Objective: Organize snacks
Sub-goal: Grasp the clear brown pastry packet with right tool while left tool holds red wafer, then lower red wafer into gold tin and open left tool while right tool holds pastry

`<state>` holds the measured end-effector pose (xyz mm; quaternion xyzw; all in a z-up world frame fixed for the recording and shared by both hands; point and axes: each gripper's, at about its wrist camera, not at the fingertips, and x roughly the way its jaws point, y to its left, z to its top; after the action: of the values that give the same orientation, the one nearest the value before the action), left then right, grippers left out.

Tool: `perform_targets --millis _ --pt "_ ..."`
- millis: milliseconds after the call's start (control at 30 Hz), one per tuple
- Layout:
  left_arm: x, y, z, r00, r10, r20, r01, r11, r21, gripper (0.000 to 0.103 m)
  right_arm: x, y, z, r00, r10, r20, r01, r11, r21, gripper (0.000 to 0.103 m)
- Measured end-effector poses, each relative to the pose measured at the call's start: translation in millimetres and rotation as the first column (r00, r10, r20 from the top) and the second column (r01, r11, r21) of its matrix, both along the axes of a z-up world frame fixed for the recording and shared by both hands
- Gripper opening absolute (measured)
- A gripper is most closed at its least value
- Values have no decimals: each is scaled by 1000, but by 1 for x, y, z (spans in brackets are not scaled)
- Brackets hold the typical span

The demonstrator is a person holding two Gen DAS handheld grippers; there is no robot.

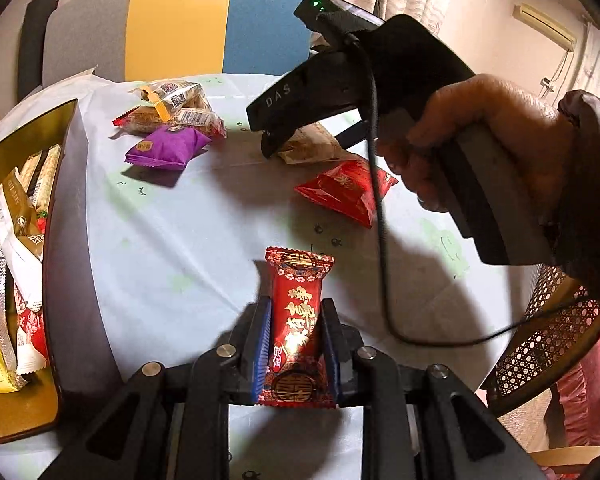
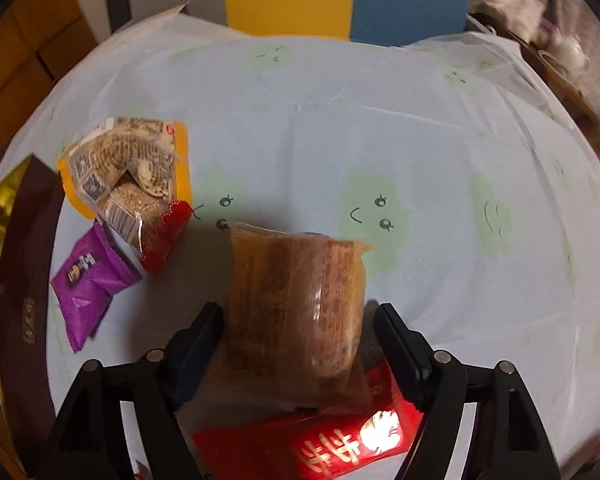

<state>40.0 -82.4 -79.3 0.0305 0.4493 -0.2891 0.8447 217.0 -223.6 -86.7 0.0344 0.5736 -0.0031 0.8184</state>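
My left gripper is shut on a red and gold candy packet and holds it above the pale blue tablecloth. My right gripper is open, its jaws on either side of a clear brown pastry packet that lies on the cloth; the jaws are apart from it. In the left wrist view the right gripper sits over that same packet. A red packet lies under the right gripper; it also shows in the left wrist view. A gold box at the left holds several snacks.
A purple packet and a pile of clear sesame snack packets lie at the far left of the table; they also show in the right wrist view, the purple packet below the pile. A chair with grey, yellow and blue stripes stands behind the table. A cane chair stands at the right.
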Motion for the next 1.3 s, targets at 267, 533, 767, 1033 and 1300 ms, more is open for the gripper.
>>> perform_targets --millis 267,533,767,1033,1300 --pt "-4 -6 4 1000 3 2 -3 1000 9 24 -11 16 10 999 36 34 -35 999 -16 61" --pt "-5 -5 6 1000 4 -7 -4 1000 3 22 -54 58 9 951 302 63 -304 952 36 61" --pt "-5 0 12 999 14 -40 -14 1000 -5 22 -78 39 8 961 263 80 -268 962 55 61" --pt "-6 14 29 999 13 -43 -15 999 -47 22 -95 38 7 955 259 144 -268 962 50 62" --pt "-7 63 77 995 101 -8 -101 979 -180 22 -99 38 8 948 275 160 -284 958 36 62"
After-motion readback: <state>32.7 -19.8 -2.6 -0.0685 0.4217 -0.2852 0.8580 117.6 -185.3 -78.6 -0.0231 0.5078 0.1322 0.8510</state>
